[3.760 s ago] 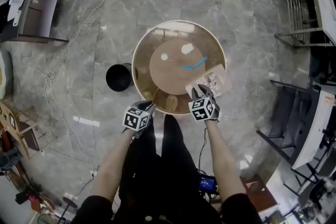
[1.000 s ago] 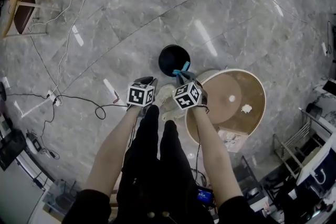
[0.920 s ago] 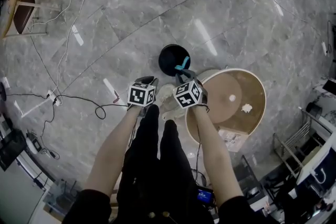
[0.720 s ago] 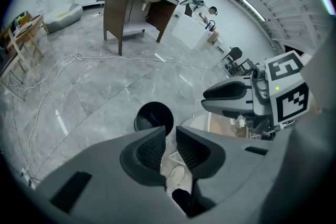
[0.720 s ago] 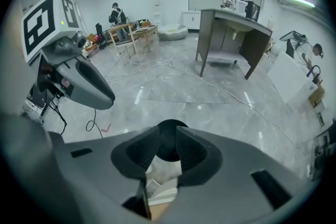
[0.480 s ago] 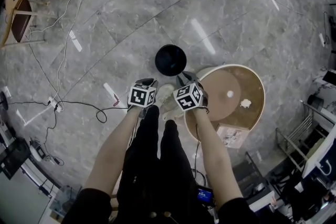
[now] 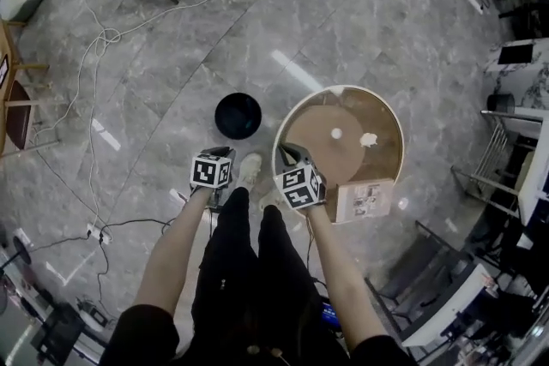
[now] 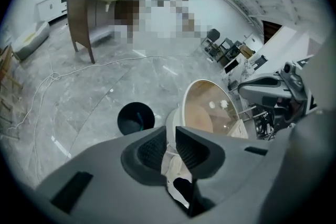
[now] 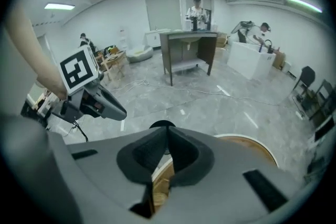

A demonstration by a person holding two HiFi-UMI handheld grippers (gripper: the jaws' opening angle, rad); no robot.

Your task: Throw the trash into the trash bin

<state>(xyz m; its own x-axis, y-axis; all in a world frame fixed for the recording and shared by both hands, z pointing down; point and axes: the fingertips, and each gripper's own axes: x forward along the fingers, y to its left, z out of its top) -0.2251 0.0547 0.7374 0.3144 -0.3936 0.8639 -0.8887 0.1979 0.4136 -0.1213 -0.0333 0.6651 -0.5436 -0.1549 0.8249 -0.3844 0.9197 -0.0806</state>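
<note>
Grey marble floor (image 7: 360,21) all round, and the black bin (image 7: 238,116) stands on it just left of the round worktop (image 7: 313,124). Two white scraps (image 7: 369,139) lie on that worktop, with a card (image 7: 364,200) at its near edge. Right claw (image 7: 289,155) is over the rim, jaws closing on nothing. Left claw (image 7: 220,152), near the bin, shows a narrow gap and grips nothing.
</note>
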